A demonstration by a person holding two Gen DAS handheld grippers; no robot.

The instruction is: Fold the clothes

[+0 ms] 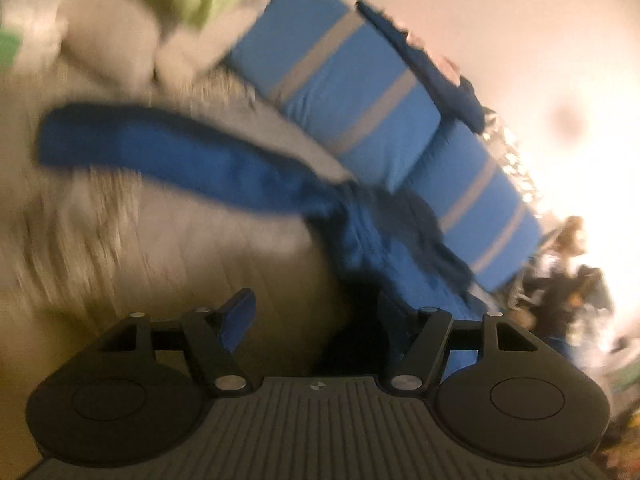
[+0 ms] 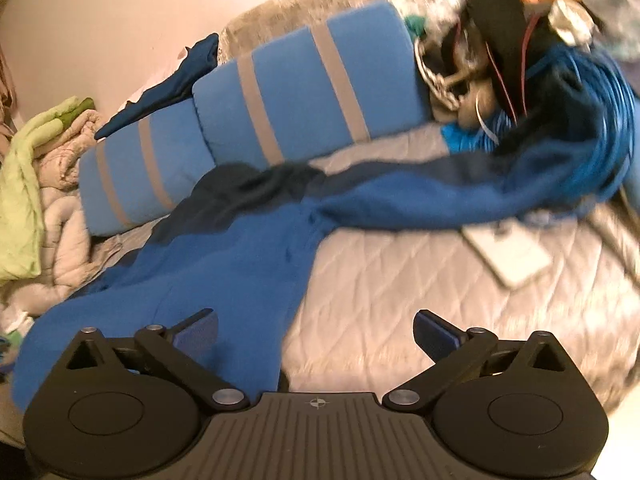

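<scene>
**Both tools empty, garment sprawled: the fold can easily go crooked**

The blue garment lies spread over the quilted bed, its body running toward the right tool and one long sleeve trailing off toward a heap of clutter at the far side. In the left wrist view another sleeve stretches out across the bed, well blurred. The right tool stands wide open with nothing between its pads; cloth lies just under the left pad only. The left tool is also parted and holds nothing, with dark blue cloth just ahead of it.

Risks, as I judge them:

- The far sleeve ends close to the coiled blue cable; pulling it in may drag cable or clutter along.
- A white flat object lies just beside the sleeve and may get swept or folded in.
- The garment's upper edge rests against the striped blue bolsters, so a grab there may catch only one layer and fold unevenly.
- The garment is bunched near the collar, so creases may get locked in.
</scene>
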